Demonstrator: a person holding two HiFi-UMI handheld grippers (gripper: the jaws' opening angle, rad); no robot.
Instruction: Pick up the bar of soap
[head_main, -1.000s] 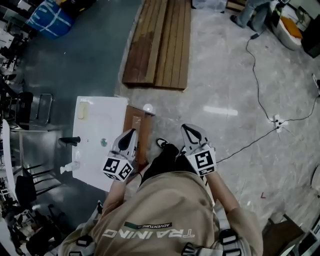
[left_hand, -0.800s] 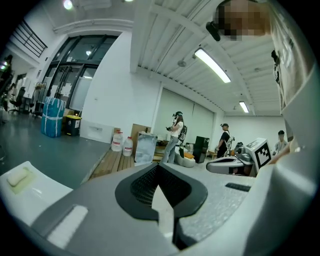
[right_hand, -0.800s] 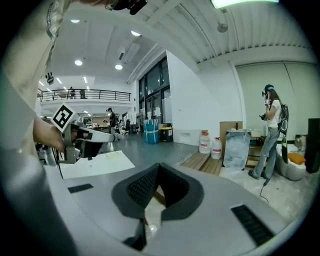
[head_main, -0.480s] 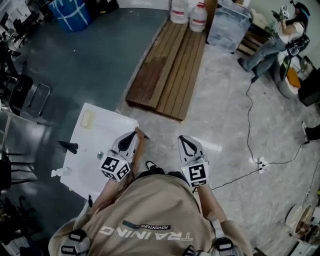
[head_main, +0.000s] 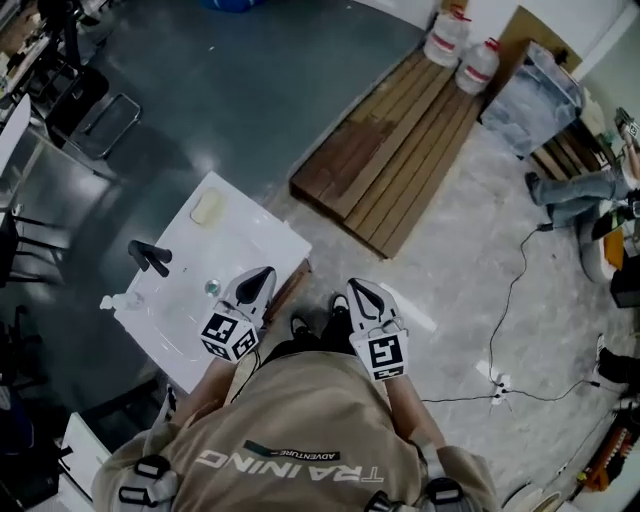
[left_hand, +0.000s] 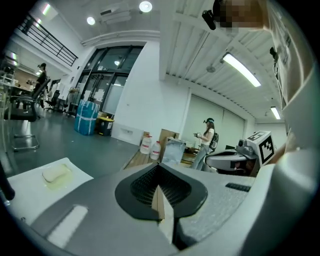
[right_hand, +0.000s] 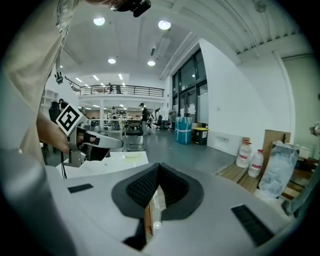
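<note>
The bar of soap (head_main: 207, 208) is just lying flat on the white tabletop (head_main: 255, 245), right up by its far corner, over on the left side of the scene. It's looking like a pale, creamy-yellow bar, a rounded rectangle with soft edges and no wrapper on it. In the left gripper view it's sitting low and flat, with a faint yellowish patch showing on the surface around it. Can't tell if that's a shallow dip or just residue. It's resting well in from the near edge.
</note>
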